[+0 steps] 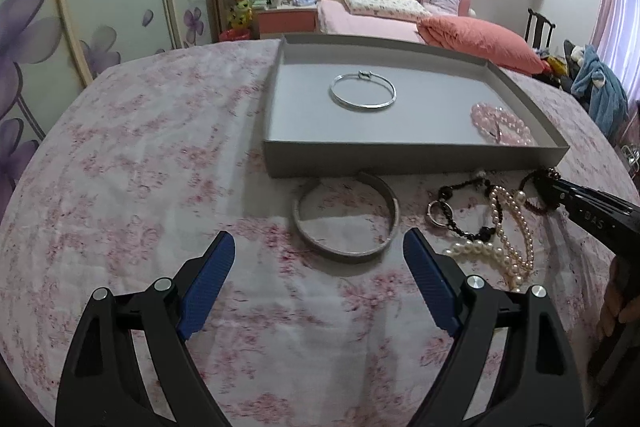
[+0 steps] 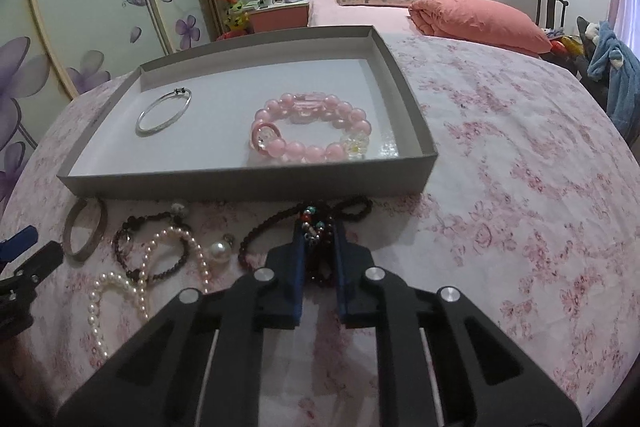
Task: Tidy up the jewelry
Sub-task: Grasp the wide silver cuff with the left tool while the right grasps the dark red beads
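Note:
My left gripper (image 1: pixel 318 243) hangs open over the flowered cloth, with a wide silver bangle (image 1: pixel 344 255) lying just ahead of its blue pads, untouched. My right gripper (image 2: pixel 318 227) is shut on a dark bead bracelet (image 2: pixel 256 233) with coloured charms, which still rests on the cloth by the grey tray (image 2: pixel 248 183). Inside the tray lie a thin silver bangle (image 2: pixel 162 115) and a pink bead bracelet (image 2: pixel 312 131). In the left wrist view the right gripper (image 1: pixel 540 182) enters from the right.
A pearl necklace (image 2: pixel 120 283) and a black bead bracelet (image 2: pixel 132 255) are tangled on the cloth between the two grippers. The tray's front wall (image 1: pixel 400 157) stands just behind the loose pieces. A bed and a chair lie beyond the table.

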`<state>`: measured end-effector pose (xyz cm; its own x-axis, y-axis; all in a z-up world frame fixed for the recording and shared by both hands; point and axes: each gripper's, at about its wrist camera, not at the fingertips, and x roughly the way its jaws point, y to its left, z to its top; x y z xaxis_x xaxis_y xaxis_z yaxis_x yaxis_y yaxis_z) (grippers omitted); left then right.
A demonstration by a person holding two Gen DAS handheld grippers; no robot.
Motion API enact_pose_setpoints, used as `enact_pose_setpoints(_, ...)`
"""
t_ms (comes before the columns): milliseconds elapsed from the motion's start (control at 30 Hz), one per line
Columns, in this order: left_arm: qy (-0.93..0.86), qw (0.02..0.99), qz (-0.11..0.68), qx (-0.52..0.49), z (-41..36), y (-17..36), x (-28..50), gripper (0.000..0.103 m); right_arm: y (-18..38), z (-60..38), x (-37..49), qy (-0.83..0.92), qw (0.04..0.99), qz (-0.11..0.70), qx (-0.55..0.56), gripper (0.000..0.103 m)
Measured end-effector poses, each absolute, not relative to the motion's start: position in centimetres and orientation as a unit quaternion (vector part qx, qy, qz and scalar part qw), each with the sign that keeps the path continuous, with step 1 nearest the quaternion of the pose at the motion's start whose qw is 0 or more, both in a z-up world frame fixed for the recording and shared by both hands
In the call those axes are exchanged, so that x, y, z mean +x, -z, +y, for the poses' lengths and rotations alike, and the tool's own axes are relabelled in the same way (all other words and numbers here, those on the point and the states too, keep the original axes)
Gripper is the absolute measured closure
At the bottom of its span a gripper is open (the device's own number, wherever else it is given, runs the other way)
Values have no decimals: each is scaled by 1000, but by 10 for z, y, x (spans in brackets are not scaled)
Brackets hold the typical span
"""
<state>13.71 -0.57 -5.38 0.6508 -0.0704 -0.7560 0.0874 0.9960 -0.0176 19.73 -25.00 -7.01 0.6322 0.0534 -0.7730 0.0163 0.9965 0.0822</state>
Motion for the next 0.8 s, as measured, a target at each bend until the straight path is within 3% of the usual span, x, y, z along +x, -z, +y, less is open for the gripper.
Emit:
enact_pose_setpoints(300,29,896,442,28,-27,69,157,17,70,-267,183,-7,902,427,68,94)
enact_pose_setpoints(400,21,896,442,26,-27,71,162,22,70,-267,182,-7,902,426,68,94)
enact_pose_setpoints(500,19,899,437,22,-23,69,163,35,70,-266,181,-8,903,425,63,94)
enact_pose_setpoints(800,17,898,440,18,5,67,161,35,70,-266,181,-12,903,425,67,93)
